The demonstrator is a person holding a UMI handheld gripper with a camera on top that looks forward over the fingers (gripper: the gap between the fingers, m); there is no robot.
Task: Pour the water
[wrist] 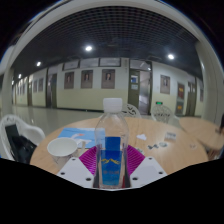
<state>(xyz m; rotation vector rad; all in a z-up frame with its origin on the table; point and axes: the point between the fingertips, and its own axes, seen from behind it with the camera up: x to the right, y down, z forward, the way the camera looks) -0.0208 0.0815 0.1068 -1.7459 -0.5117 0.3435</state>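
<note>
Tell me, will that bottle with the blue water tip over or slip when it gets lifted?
The clear plastic bottle is tall and narrow, so it could tip if nudged near its white cap. It looks about half full of blue liquid, so probably fairly heavy low down, which steadies it. Its smooth wall may slip, though the gripper has pink pads at both sides.

Clear plastic bottle: upright, white cap on, blue label band low on its body. Stands between the gripper fingers, purple pads at both sides; contact unclear. Clear cup stands upright right of the bottle, well apart.
</note>
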